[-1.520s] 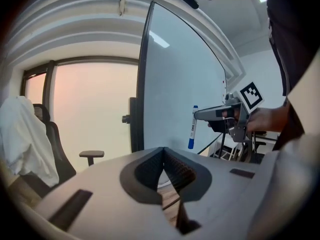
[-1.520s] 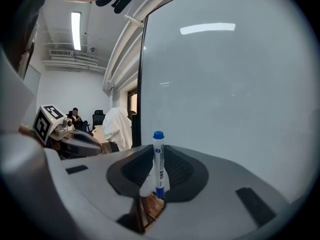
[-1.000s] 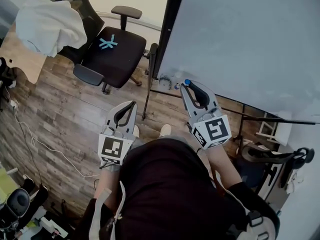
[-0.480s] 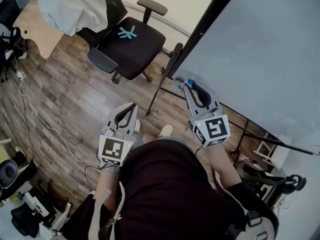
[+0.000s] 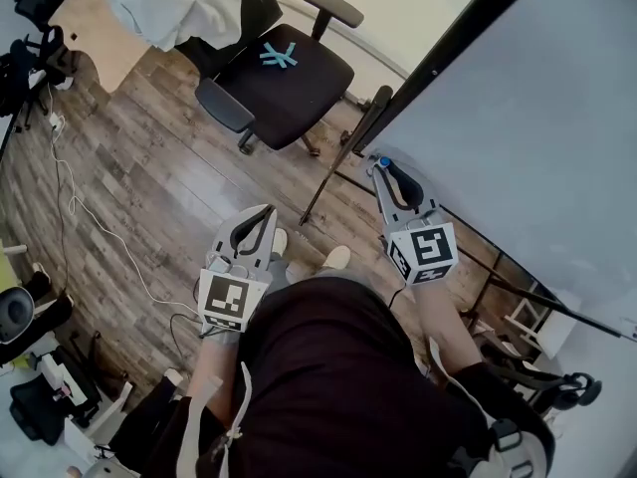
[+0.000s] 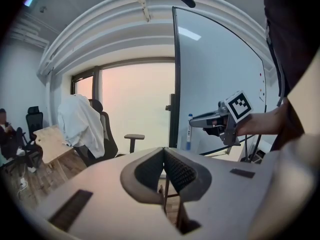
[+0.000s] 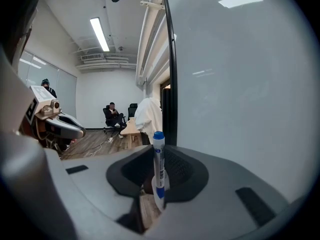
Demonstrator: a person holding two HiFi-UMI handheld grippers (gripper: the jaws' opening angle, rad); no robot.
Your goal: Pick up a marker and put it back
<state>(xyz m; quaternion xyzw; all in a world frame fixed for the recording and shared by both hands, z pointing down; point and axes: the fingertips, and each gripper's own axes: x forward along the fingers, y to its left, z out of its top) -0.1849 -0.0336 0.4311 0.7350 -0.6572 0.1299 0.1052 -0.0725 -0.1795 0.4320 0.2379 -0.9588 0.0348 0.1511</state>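
A white marker with a blue cap point(image 7: 158, 169) stands upright between the jaws of my right gripper point(image 7: 159, 185), which is shut on it. In the head view that gripper point(image 5: 398, 183) is held close to the lower left corner of the whiteboard point(image 5: 537, 137), and the marker's blue cap point(image 5: 384, 162) shows at its tip. My left gripper point(image 5: 254, 229) hangs lower, over the wooden floor, its jaws shut together with nothing between them. From the left gripper point(image 6: 164, 171) view I see the marker point(image 6: 189, 132) in front of the whiteboard point(image 6: 220, 74).
A black office chair point(image 5: 279, 78) with a light blue mark on its seat stands left of the whiteboard's stand. Behind it are a second chair draped in white cloth point(image 5: 174, 3) and a wooden table point(image 5: 95, 28). A cable point(image 5: 90, 227) trails across the floor.
The head view has swung, so the chair and floor slid up and right. Both grippers kept their places; the right one still holds the marker by the board's lower corner.
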